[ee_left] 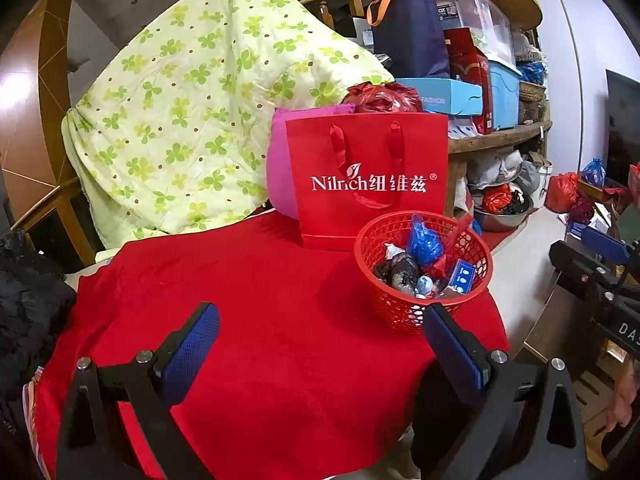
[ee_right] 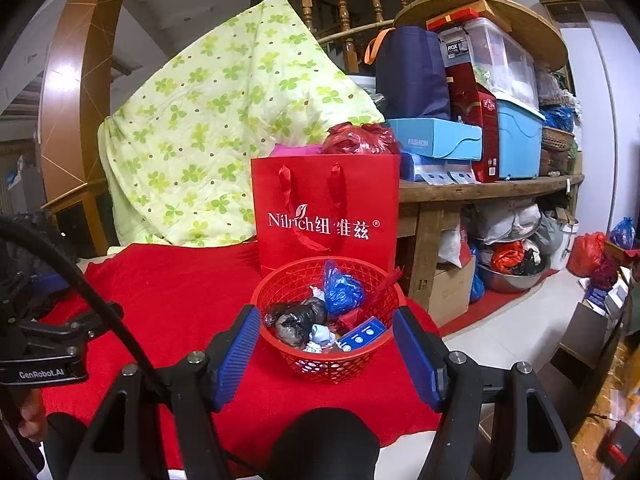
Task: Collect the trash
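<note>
A: Sitting on the red cloth, the round red lattice basket holds crinkled blue and black plastic bags and a small blue carton; a glossy red paper bag stands just behind it.

B: And the grippers?

A: The right gripper stands open, its ribbed blue pads flanking the basket without touching. The left gripper is open too, over bare cloth.

B: Any differences between views?

A: Only the left view shows a pink cushion beside the paper bag.

Cluttered home, quilt, staircase railing
</note>
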### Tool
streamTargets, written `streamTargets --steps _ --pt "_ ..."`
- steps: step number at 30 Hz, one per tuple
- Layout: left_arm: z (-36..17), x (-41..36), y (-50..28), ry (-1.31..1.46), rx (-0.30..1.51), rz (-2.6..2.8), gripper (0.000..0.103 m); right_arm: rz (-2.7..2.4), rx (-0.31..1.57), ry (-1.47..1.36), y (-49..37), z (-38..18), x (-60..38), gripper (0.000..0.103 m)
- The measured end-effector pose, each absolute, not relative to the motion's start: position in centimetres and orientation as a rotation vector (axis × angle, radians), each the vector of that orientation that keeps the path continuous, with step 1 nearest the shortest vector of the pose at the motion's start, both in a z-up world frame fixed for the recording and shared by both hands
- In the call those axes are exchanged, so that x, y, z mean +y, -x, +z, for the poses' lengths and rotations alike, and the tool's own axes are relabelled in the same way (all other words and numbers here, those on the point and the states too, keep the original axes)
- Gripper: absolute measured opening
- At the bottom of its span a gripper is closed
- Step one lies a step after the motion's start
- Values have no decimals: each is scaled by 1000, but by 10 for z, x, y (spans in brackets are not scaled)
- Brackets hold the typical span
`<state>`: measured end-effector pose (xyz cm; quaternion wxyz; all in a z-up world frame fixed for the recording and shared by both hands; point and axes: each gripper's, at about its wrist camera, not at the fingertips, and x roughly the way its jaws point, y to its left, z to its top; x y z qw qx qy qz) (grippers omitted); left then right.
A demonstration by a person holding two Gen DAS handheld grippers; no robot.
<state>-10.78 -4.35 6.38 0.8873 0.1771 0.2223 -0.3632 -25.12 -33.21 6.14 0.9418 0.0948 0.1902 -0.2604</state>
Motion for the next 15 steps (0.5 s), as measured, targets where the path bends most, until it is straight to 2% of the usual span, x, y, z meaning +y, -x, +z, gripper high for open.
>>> streamTargets --steps 15 --pt "65 -46 112 -366 456 -770 101 -548 386 -197 250 65 -332 74"
